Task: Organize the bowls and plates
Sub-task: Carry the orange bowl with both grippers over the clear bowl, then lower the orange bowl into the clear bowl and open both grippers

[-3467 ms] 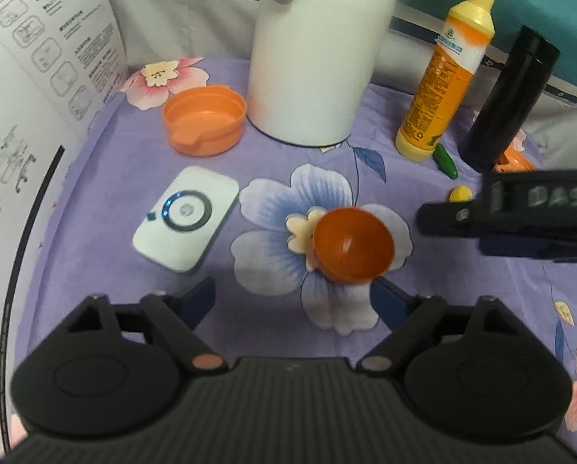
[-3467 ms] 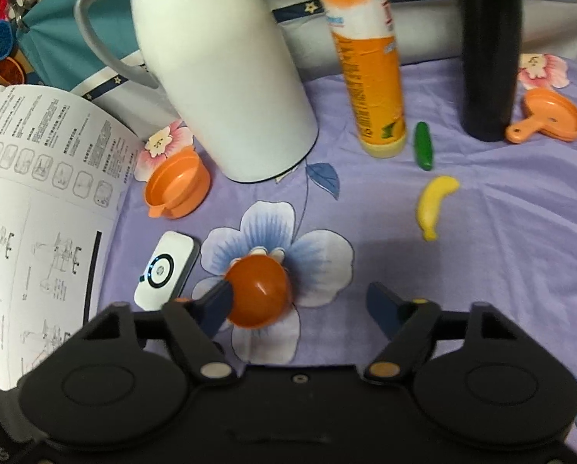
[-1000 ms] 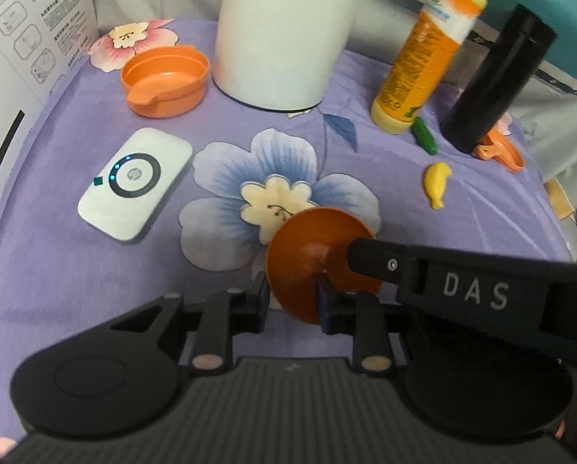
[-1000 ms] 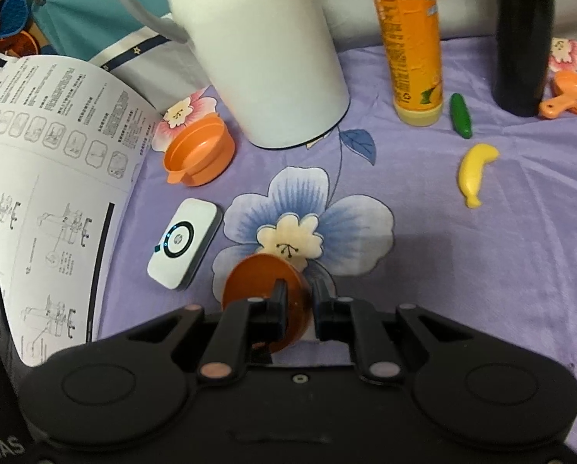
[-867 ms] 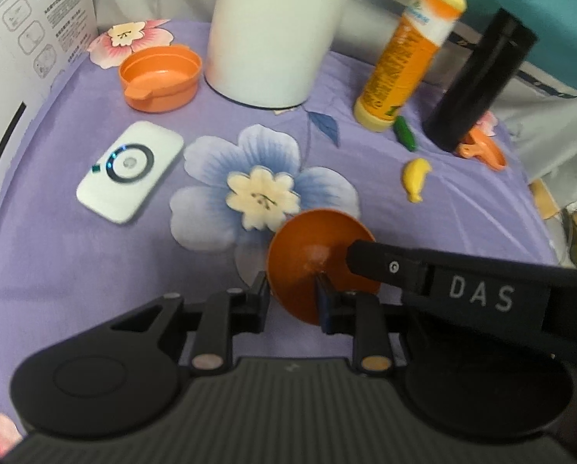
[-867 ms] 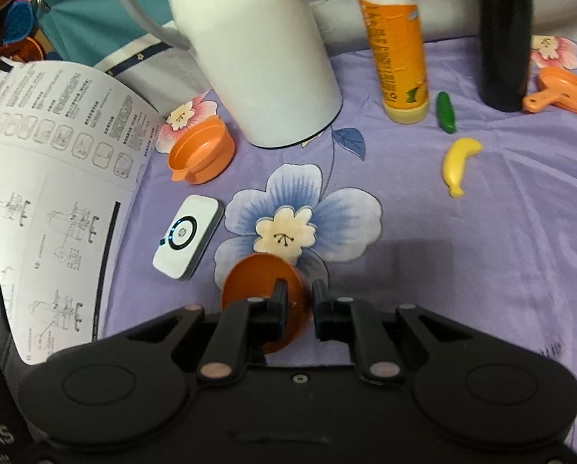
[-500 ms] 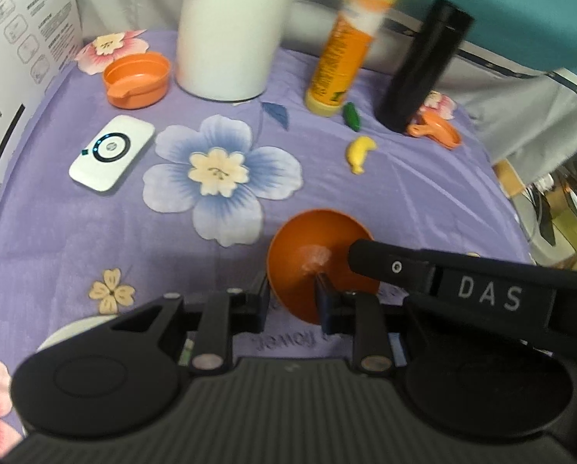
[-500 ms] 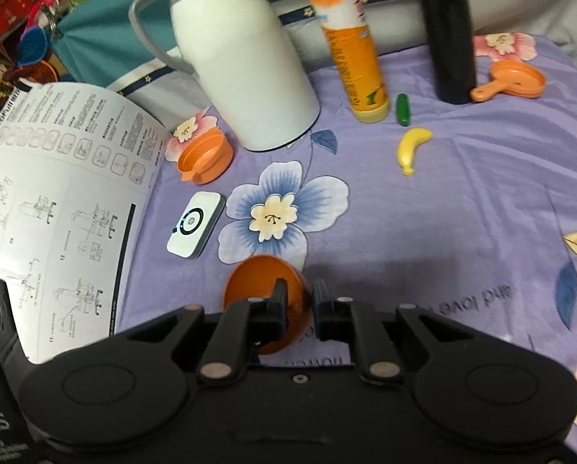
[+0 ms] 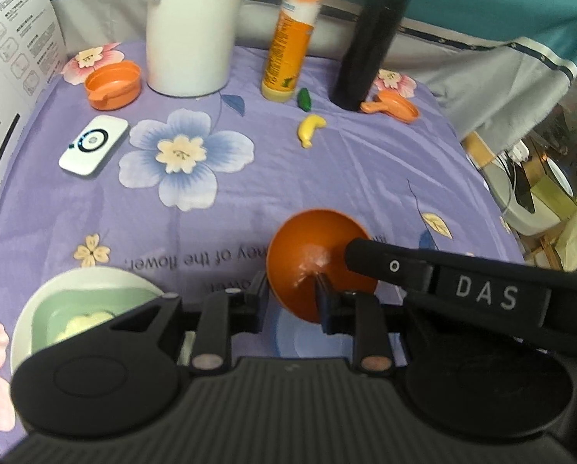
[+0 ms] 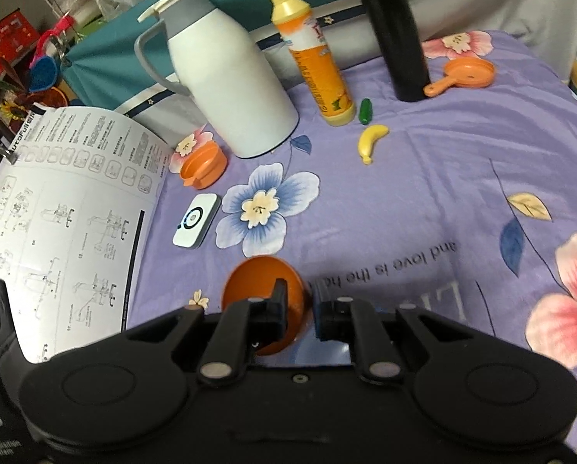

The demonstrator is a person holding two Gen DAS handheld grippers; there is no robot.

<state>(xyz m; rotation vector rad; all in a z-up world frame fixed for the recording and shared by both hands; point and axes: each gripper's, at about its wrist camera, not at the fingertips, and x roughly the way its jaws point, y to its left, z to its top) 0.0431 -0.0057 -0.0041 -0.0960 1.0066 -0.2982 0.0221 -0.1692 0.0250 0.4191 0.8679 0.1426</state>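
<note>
A small orange bowl (image 9: 311, 255) is held above the purple flowered cloth. My left gripper (image 9: 292, 290) is shut on its near rim. My right gripper (image 10: 298, 301) is shut on the bowl's (image 10: 257, 286) opposite rim; its black body crosses the left wrist view from the right. A white bowl with a green inside (image 9: 37, 309) sits at the near left, partly behind my left gripper. An orange dish (image 9: 112, 85) stands at the far left, beside the jug. A small orange pan (image 9: 398, 106) lies at the far right.
At the back stand a white jug (image 9: 192, 31), an orange bottle (image 9: 292, 46) and a black flask (image 9: 369, 46). A toy banana (image 9: 309, 129), a green toy (image 9: 304, 98) and a white device (image 9: 93, 145) lie on the cloth. A printed sheet (image 10: 56, 224) stands at the left.
Both grippers closed on the orange bowl, lifted it off the blue flower and carried it toward the near edge. The white bowl has come into view.
</note>
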